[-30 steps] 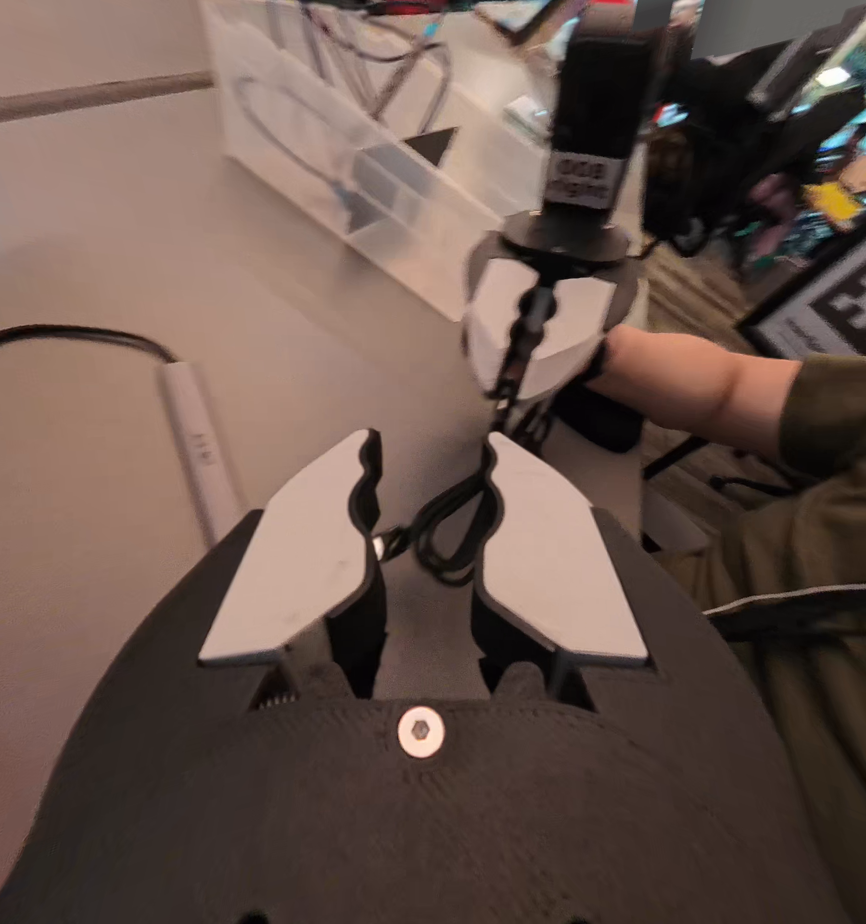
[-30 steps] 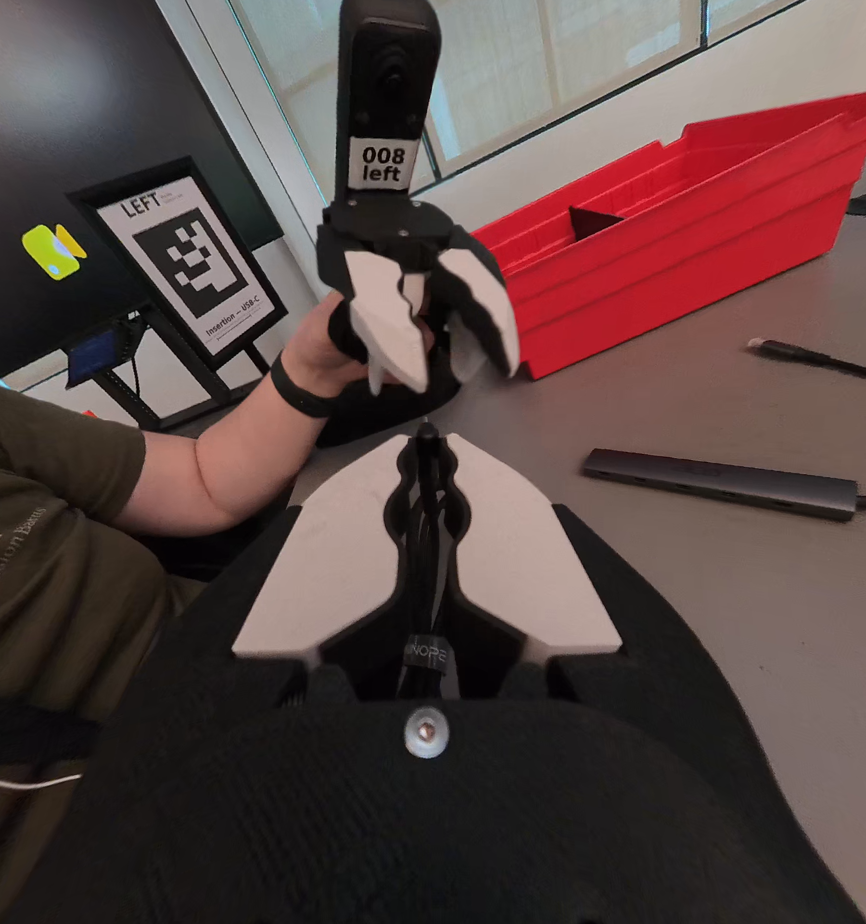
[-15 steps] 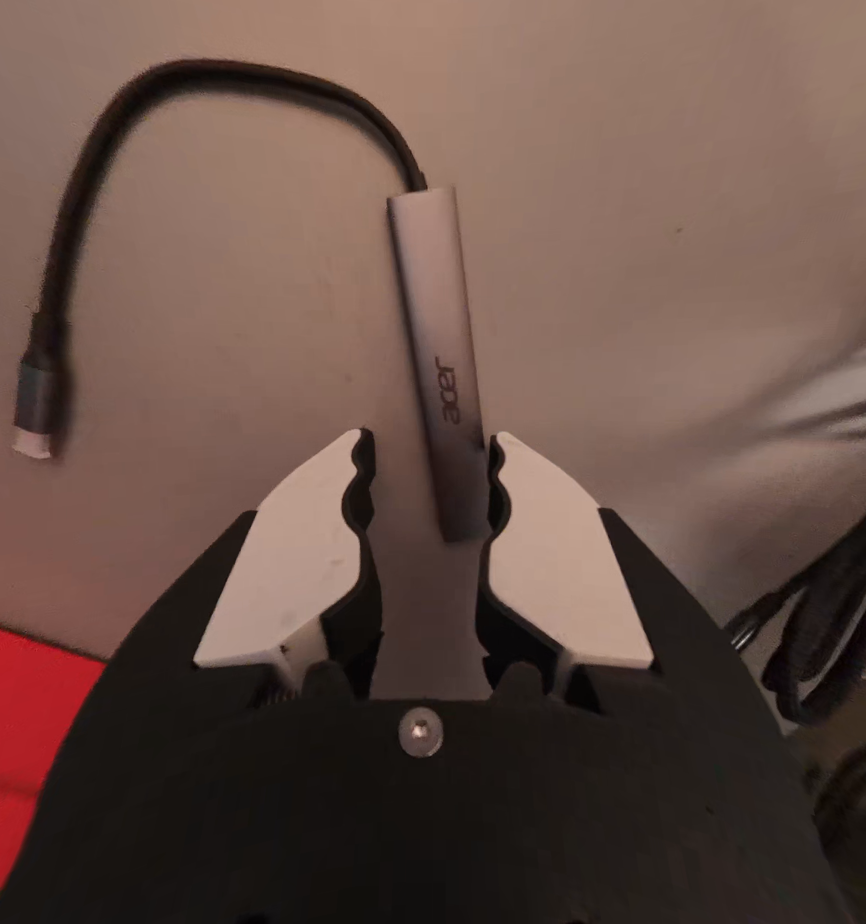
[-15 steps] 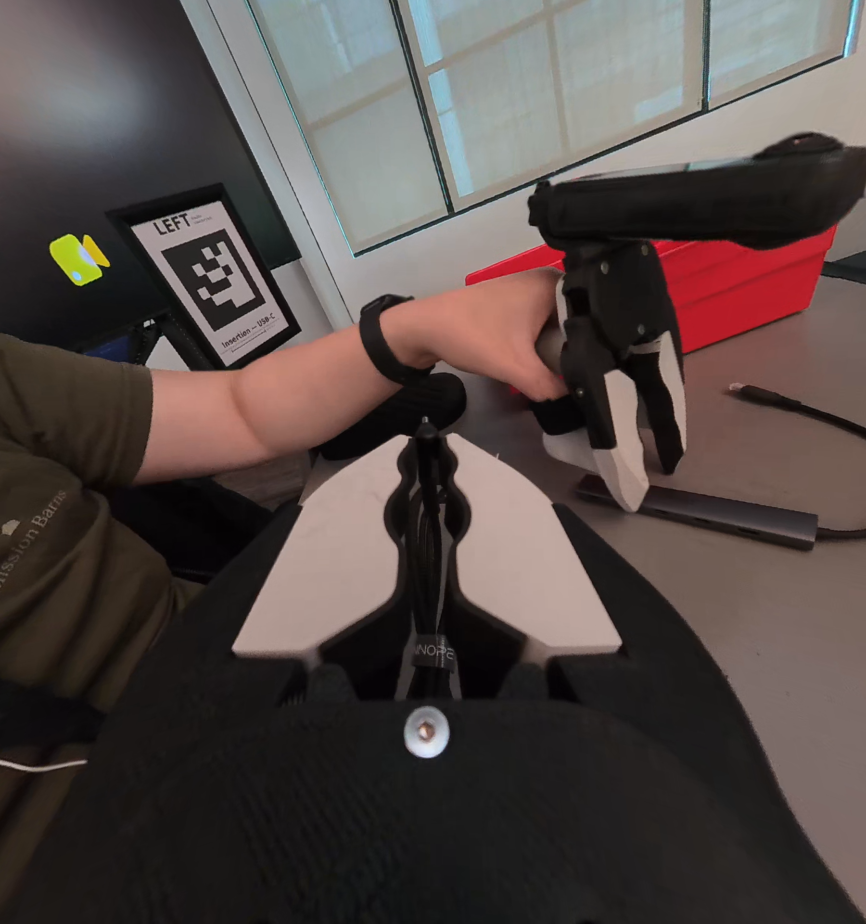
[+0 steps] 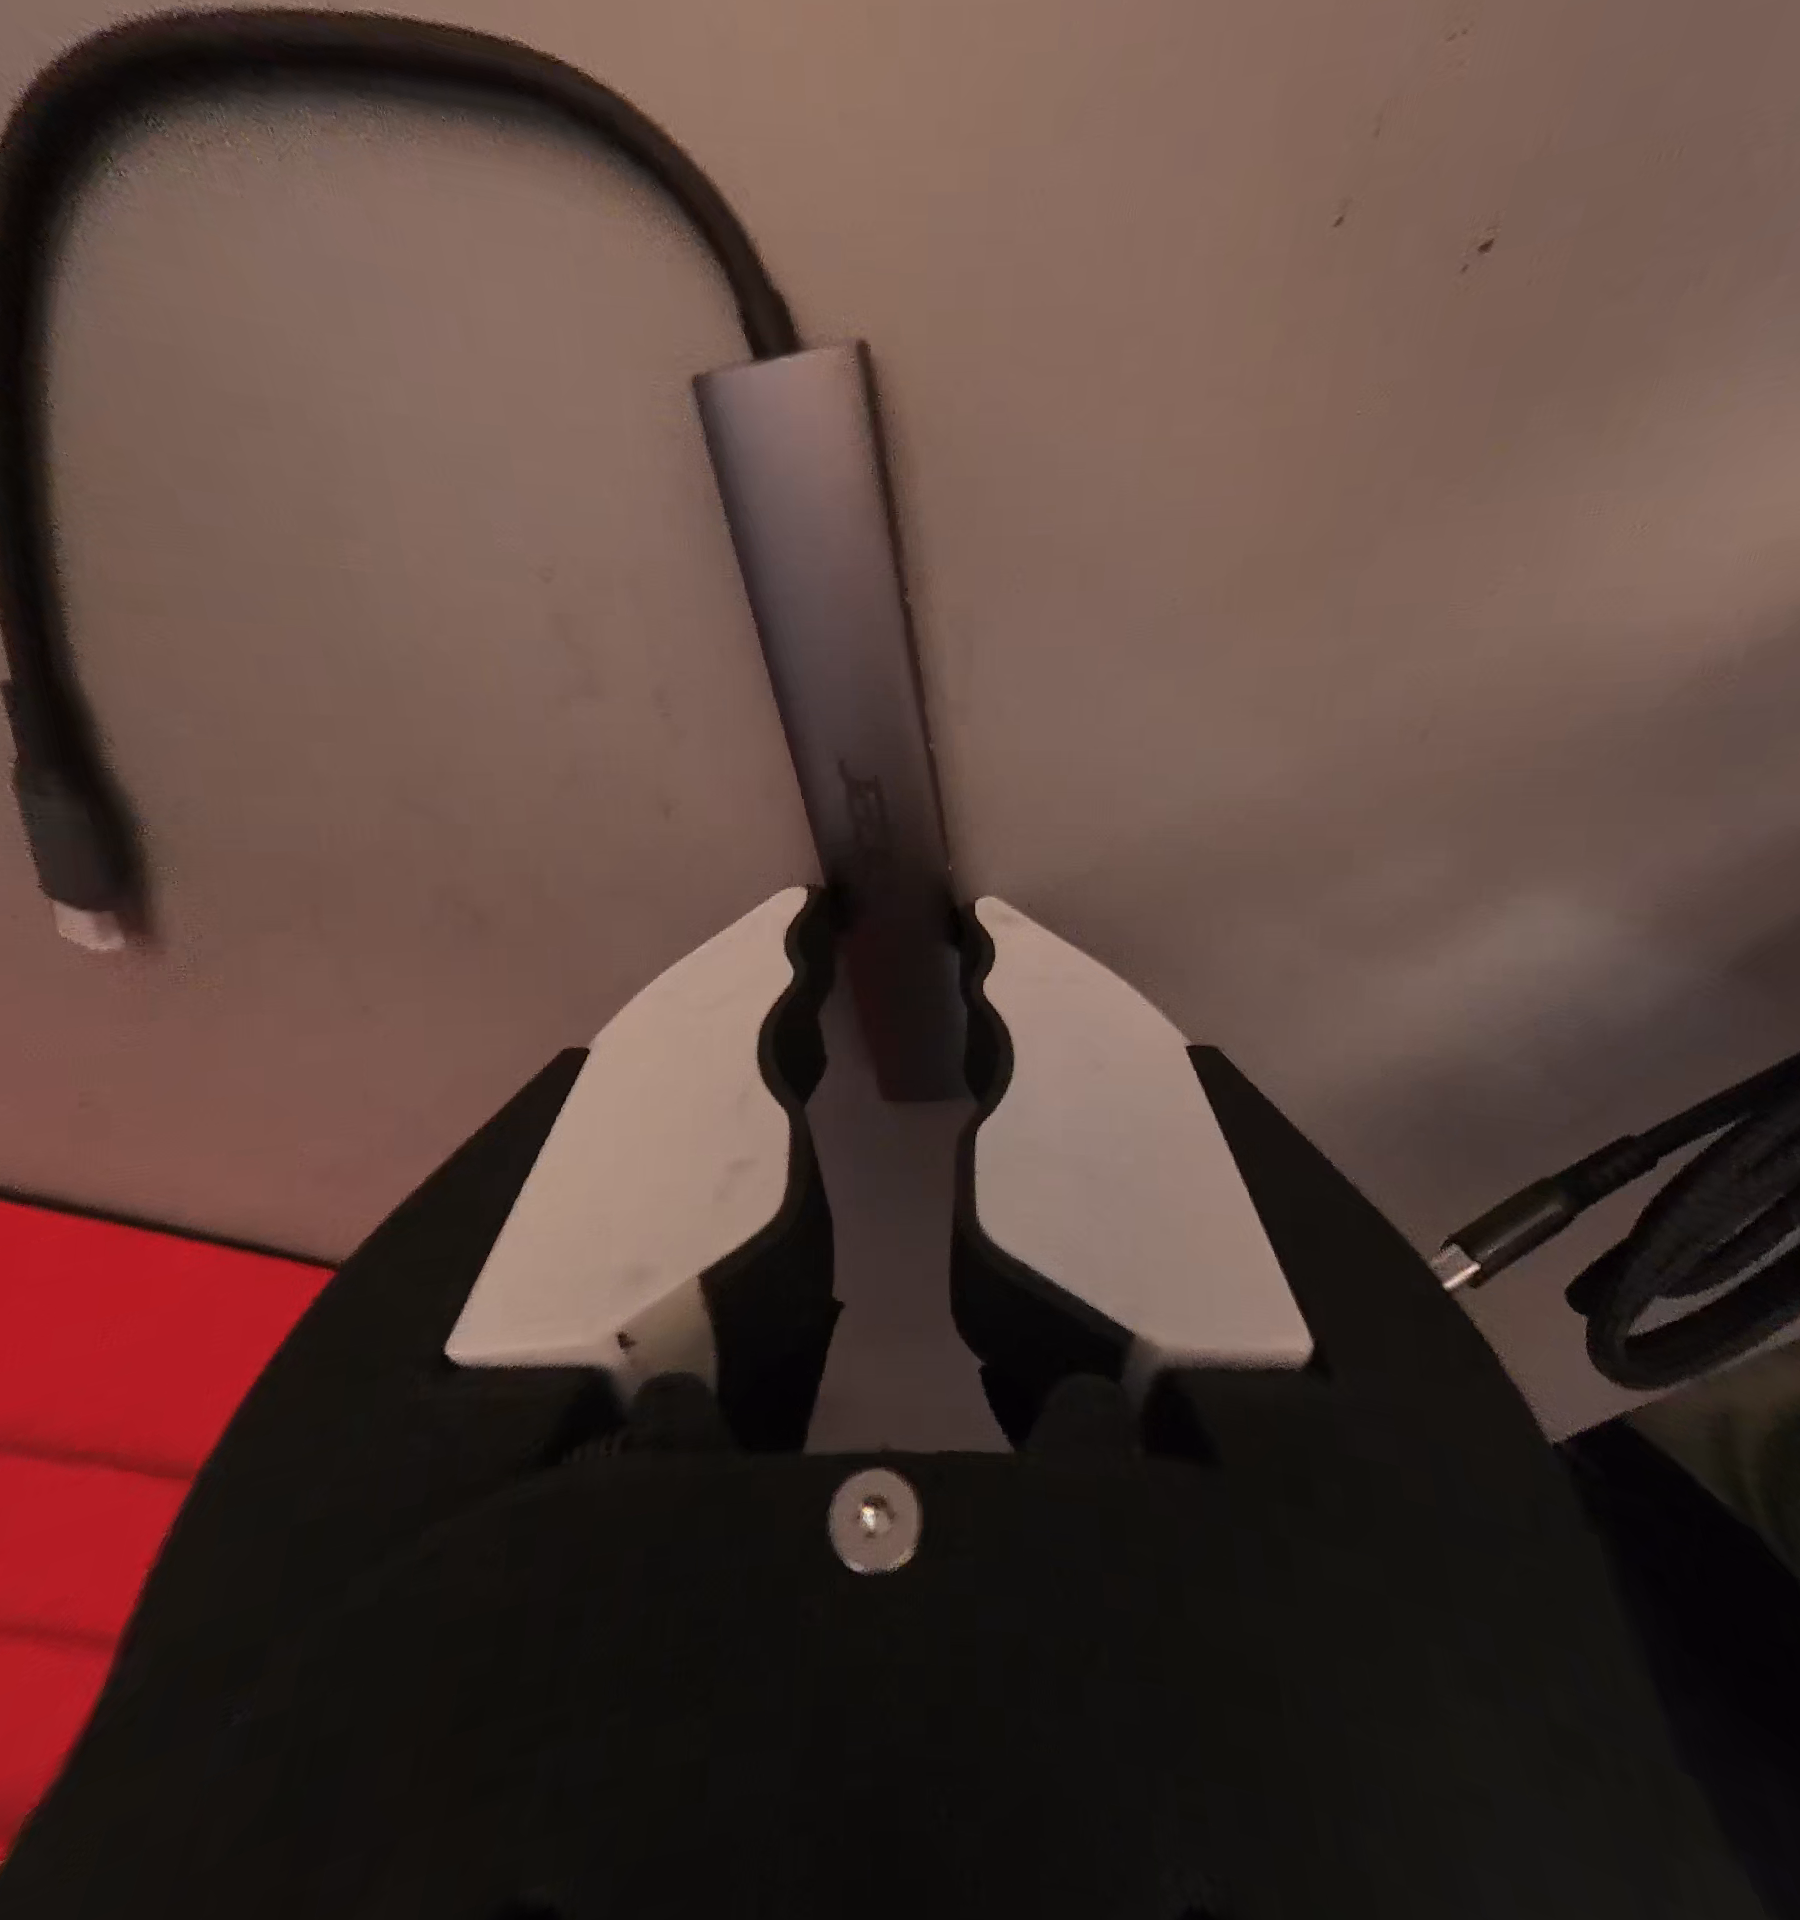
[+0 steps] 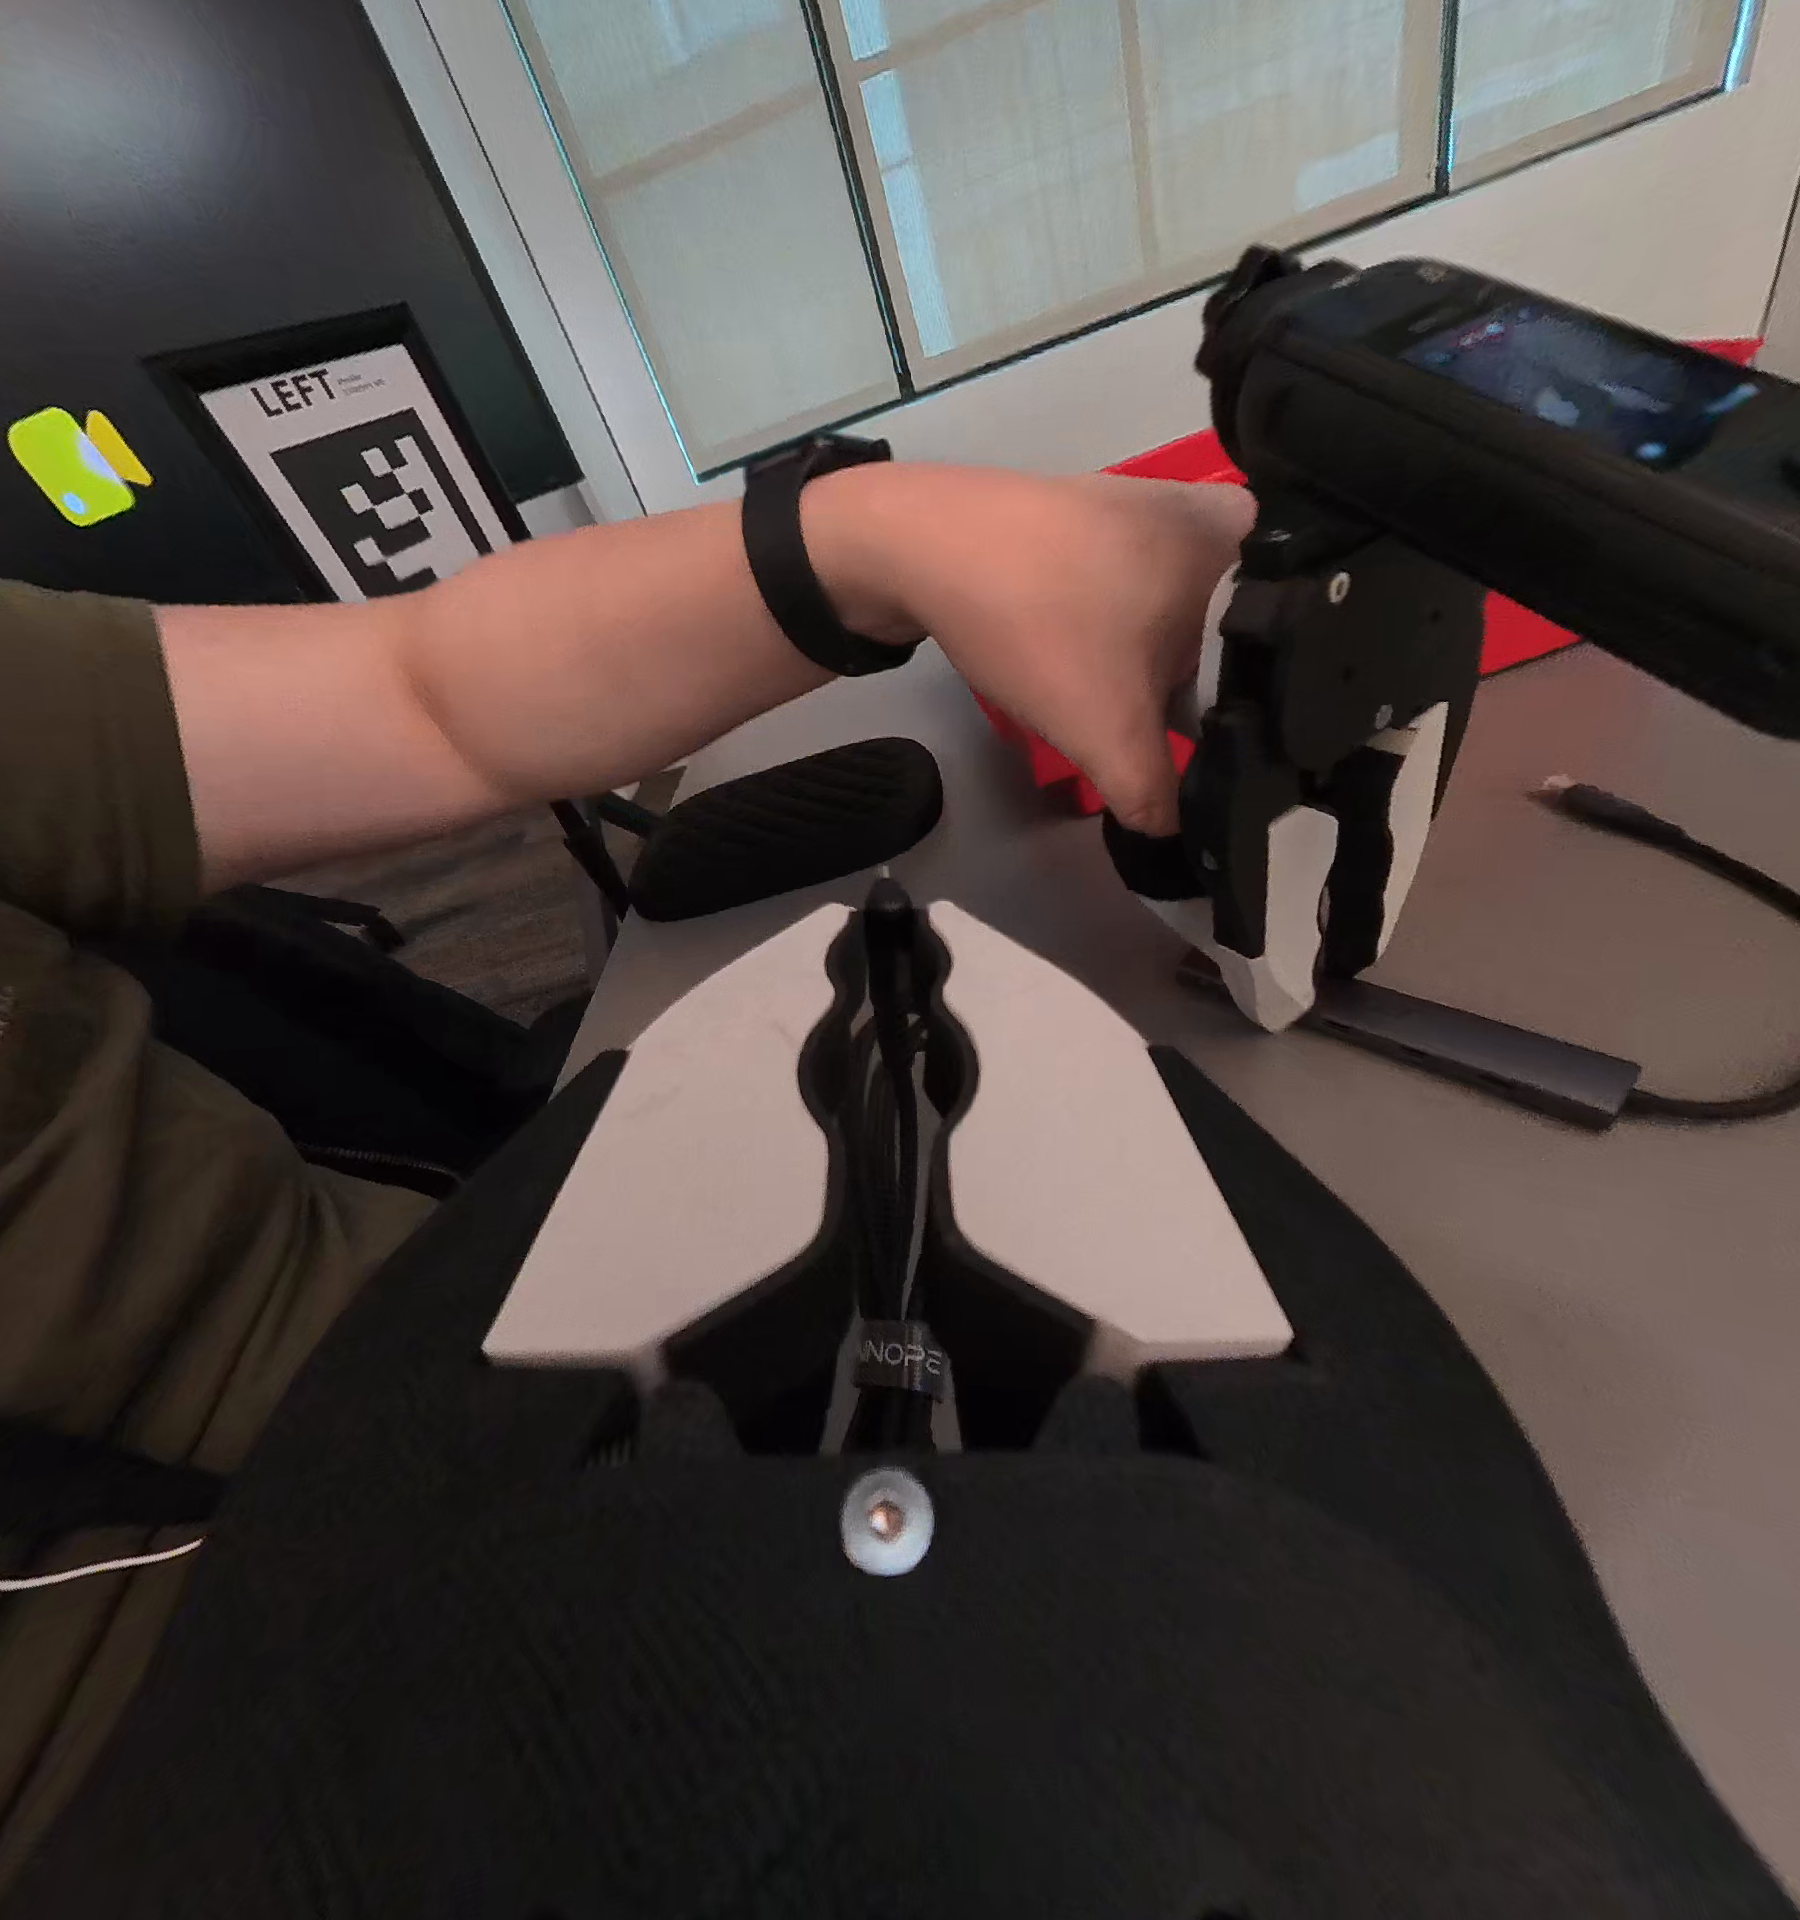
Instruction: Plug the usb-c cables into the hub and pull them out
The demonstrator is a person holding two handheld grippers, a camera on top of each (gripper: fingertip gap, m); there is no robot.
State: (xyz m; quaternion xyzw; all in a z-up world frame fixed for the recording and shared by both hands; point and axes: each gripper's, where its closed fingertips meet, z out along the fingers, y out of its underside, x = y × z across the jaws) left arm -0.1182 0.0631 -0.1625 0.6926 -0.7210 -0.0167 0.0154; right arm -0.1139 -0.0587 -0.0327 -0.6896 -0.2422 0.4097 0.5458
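The left gripper (image 5: 894, 914) clamps the near end of the one grey hub (image 5: 828, 623), which lies on the tabletop (image 5: 1395, 520). The right gripper (image 6: 883, 920) is clenched on a coiled black usb-c cable (image 6: 891, 1091), held above the tabletop's near edge. One red bin (image 5: 96, 1403) sits beside the hub.

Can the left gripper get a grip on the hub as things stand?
Probably yes. The left gripper already straddles the near end of the hub, a finger on either side, nothing between them; whether the pads touch it is unclear.
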